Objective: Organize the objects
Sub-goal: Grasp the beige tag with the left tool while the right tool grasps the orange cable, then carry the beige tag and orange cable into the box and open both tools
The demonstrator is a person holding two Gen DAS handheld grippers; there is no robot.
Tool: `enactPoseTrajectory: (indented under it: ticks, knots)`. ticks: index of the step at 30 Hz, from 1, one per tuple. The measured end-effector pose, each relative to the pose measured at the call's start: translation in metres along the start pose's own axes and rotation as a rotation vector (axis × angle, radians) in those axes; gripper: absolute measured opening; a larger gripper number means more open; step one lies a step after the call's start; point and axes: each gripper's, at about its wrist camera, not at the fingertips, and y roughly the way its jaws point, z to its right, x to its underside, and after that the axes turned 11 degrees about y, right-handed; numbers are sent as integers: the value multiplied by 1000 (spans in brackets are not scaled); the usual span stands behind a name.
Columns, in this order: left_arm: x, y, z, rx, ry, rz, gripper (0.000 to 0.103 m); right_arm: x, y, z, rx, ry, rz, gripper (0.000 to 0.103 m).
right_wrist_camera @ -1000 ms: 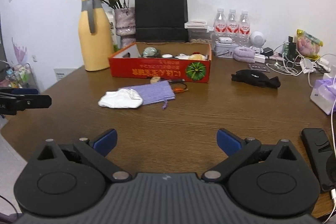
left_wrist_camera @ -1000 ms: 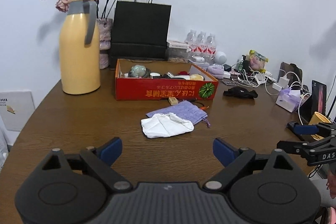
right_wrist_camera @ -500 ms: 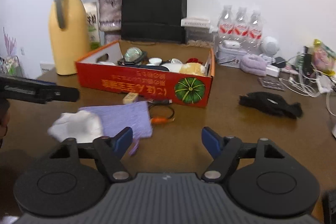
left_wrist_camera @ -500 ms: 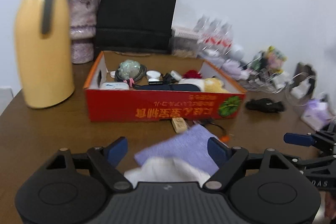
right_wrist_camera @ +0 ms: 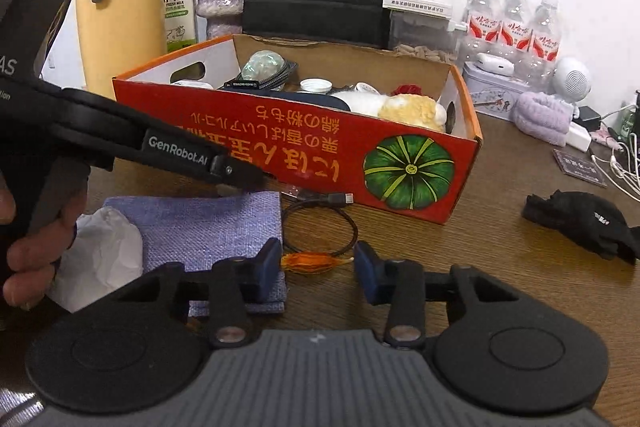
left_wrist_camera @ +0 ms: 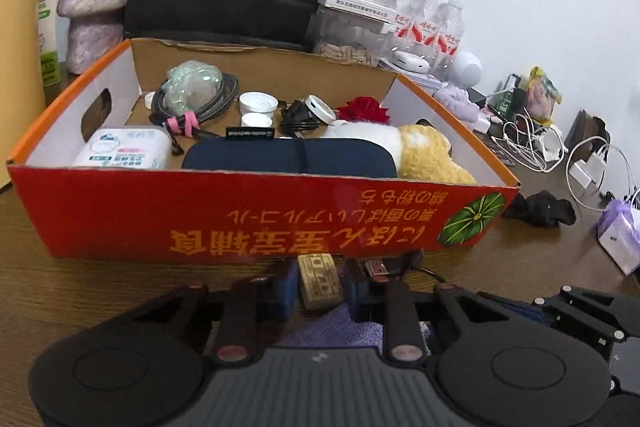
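Both my grippers have moved up to the red cardboard box (left_wrist_camera: 240,215), left gripper (left_wrist_camera: 320,289) closing around a small tan block (left_wrist_camera: 320,279), right gripper (right_wrist_camera: 318,263) closing around an orange tassel (right_wrist_camera: 316,261).

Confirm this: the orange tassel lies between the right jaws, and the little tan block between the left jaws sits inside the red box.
Wrong on the block. The left wrist view shows the tan block on the table in front of the red box, not inside. The orange tassel does lie between the closing right jaws.
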Motion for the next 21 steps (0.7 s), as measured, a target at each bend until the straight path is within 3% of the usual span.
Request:
enactPoseTrajectory:
  ticks: [10, 15, 21]
  knots:
    - [5, -29, -4, -7, -10, 36, 21, 8, -19, 32, 28, 173, 10, 41]
    - [23, -82, -5, -17, -50, 97, 21, 17, -55, 40, 10, 265, 68, 41]
    - [58, -161, -7, -58, -109, 168, 21, 36, -113, 18, -38, 249, 118, 41]
